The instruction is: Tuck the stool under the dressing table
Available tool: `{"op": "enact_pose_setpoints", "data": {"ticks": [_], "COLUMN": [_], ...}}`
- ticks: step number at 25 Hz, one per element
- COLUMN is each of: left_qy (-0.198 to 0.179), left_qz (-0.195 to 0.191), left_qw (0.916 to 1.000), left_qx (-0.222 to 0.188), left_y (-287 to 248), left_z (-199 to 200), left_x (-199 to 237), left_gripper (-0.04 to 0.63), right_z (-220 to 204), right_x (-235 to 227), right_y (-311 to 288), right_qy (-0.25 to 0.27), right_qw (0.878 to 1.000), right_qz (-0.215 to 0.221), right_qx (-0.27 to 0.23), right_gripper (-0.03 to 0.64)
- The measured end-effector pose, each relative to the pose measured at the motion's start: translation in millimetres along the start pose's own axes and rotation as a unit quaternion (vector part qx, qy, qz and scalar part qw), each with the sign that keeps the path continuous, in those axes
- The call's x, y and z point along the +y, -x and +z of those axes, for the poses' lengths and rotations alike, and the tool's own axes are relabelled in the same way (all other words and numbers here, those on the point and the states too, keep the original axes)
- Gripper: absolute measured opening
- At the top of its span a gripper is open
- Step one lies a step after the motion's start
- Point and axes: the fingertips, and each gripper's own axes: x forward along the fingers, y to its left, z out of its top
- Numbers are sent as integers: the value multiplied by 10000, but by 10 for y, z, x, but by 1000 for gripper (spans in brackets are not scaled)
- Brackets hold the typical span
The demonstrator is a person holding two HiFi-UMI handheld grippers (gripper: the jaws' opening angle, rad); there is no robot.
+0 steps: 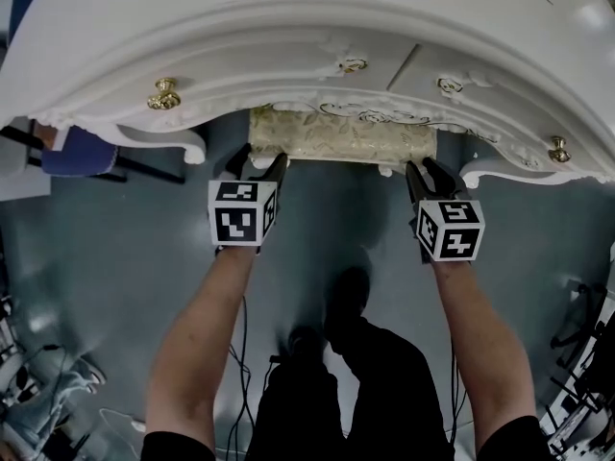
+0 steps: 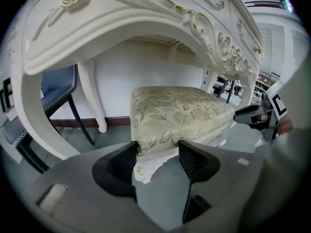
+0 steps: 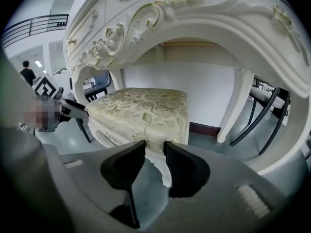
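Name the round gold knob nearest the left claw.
The knob at the left end of the dressing table, just up-left of the left claw; the other round knob sits at the far right end.

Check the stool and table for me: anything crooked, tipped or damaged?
Nothing stands out. The stool sits upright and square under the dressing table, only its near edge showing; the left gripper and right gripper hold its near corners.

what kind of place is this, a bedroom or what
Probably a showroom or workshop hall, not a home: the ornate dressing table and stool stand on a glossy grey floor, and an upper-level railing shows behind.
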Motion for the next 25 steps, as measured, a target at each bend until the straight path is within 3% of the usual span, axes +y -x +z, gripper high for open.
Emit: {"op": "enact_pose_setpoints", "data": {"ticks": [17, 23, 25], "left_qy": [48, 229, 310], "left_qz": [79, 188, 200], "left_qw": [9993, 9988, 9988], "left_qx": [-360, -378, -327], "left_y": [-256, -298, -239], "left_z": [292, 390, 318], "left_x": [183, 219, 214], "left_gripper": [296, 292, 235], "right_z": [248, 403, 351], "right_x": [-104, -201, -187], "right_y": [-260, -359, -299], "right_qy": [245, -1, -39], "right_qw": [9993, 9994, 9995], "right_qz": [-76, -154, -186], "right_qx": [-271, -316, -254], "right_gripper": [123, 123, 63]}}
